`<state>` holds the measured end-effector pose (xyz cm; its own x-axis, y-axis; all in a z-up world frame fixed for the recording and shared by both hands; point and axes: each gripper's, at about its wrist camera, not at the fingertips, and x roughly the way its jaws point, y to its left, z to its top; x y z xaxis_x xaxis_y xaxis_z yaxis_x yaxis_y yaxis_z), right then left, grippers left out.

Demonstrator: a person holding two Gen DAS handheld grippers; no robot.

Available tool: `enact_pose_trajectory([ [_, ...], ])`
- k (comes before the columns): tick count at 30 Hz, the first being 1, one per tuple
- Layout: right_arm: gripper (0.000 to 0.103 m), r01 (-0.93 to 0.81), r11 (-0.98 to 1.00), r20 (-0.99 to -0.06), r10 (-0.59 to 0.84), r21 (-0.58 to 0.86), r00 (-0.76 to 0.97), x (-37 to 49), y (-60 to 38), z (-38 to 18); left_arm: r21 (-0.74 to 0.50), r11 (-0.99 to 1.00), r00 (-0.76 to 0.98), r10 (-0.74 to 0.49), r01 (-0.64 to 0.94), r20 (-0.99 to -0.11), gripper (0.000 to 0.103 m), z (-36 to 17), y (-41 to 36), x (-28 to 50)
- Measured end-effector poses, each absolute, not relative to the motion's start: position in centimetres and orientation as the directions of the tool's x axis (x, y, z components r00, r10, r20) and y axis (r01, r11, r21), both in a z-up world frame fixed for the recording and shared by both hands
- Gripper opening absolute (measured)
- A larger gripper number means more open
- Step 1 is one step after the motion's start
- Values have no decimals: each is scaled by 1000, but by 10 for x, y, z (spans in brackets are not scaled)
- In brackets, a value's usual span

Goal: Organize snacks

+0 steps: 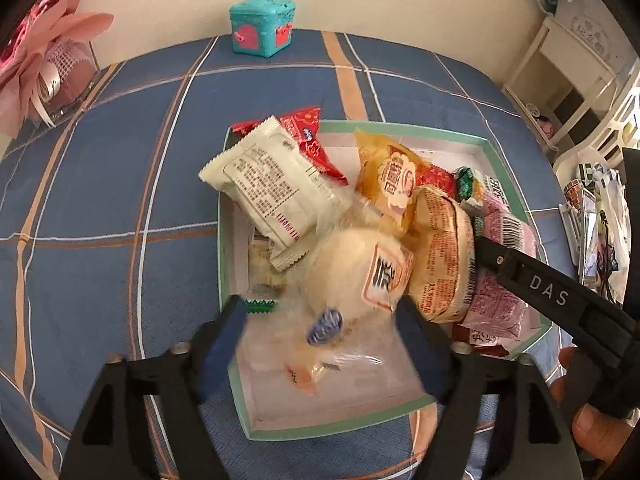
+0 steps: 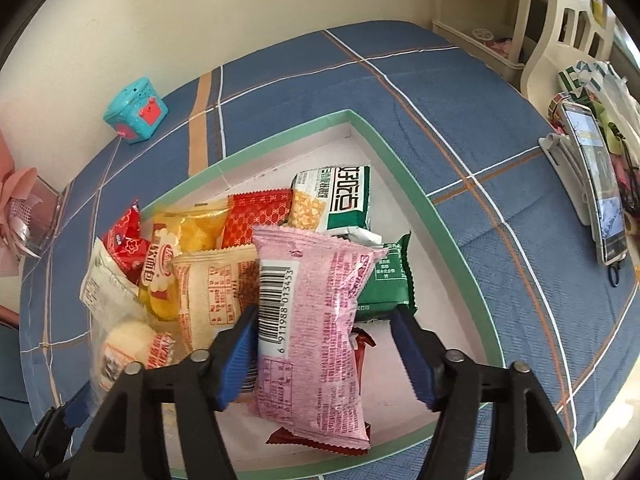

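A green-rimmed white box [image 1: 352,428] [image 2: 404,164] on the blue plaid cloth holds several snack packets. My left gripper [image 1: 320,320] is open over the box's near end, its jaws either side of a clear-wrapped round white bun [image 1: 344,276]; the picture is blurred there. My right gripper [image 2: 324,344] is open, its jaws either side of a pink packet [image 2: 316,320] [image 1: 504,292] that lies on other packets. An orange-printed packet [image 1: 440,256] [image 2: 212,288], a white packet [image 1: 268,184], a yellow one [image 2: 188,228] and green ones [image 2: 384,284] lie around.
A teal toy box [image 1: 262,26] [image 2: 136,110] stands at the table's far edge by the wall. A pink gift box [image 1: 52,68] is far left. A phone on a stand [image 2: 600,188] and white shelves [image 1: 560,72] are at the right.
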<state>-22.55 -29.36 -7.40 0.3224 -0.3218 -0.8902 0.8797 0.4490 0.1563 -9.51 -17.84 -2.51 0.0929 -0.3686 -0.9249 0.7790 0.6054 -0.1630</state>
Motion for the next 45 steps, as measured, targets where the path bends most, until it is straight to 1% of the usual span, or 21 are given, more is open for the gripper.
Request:
enact_pose_trajectory([
  [2, 80, 880, 448, -886, -330, 157, 327, -226, -293, -72, -155, 600, 107, -377, 785, -920, 87, -20, -179, -97],
  [3, 81, 879, 448, -882, -333, 162, 332, -227, -293, -70, -152, 599, 113, -382, 787, -917, 89, -18, -179, -97],
  [7, 89, 874, 458, -868, -355, 163, 348, -227, -291, -62, -138, 604, 149, -401, 785, -904, 91, -7, -177, -97],
  [9, 92, 870, 467, -861, -366, 160, 354, -226, -289, -57, -125, 622, 183, -407, 773, -895, 101, -2, -173, -95],
  [12, 98, 861, 484, -852, -375, 157, 366, -223, -286, -52, -85, 677, 266, -398, 731, -878, 101, 7, -165, -85],
  [13, 102, 857, 491, -849, -377, 157, 371, -222, -285, -51, -62, 704, 307, -385, 708, -870, 101, 11, -160, -81],
  [16, 103, 836, 523, -838, -373, 165, 398, -218, -279, -46, -12, 760, 390, -348, 650, -853, 101, 16, -150, -67],
  [18, 103, 823, 547, -833, -376, 154, 405, -214, -273, -43, -12, 777, 401, -339, 630, -851, 101, 17, -144, -61],
  [21, 103, 801, 584, -827, -381, 132, 414, -208, -262, -39, 19, 799, 436, -308, 601, -845, 101, 19, -138, -52],
  [29, 103, 774, 624, -819, -384, 111, 427, -201, -240, -31, 178, 830, 574, -196, 529, -795, 101, 33, -122, -59],
  [32, 103, 766, 632, -816, -378, 117, 436, -201, -232, -29, 240, 837, 611, -135, 491, -780, 101, 35, -117, -63],
  [37, 103, 751, 652, -808, -385, 105, 446, -205, -217, -23, 201, 851, 541, -111, 485, -834, 101, 33, -101, -61],
  [40, 103, 751, 650, -801, -387, 114, 457, -210, -209, -19, 205, 850, 520, -91, 484, -850, 101, 32, -93, -62],
  [45, 103, 748, 651, -792, -384, 133, 475, -219, -201, -14, 190, 845, 485, -91, 500, -870, 101, 32, -85, -67],
])
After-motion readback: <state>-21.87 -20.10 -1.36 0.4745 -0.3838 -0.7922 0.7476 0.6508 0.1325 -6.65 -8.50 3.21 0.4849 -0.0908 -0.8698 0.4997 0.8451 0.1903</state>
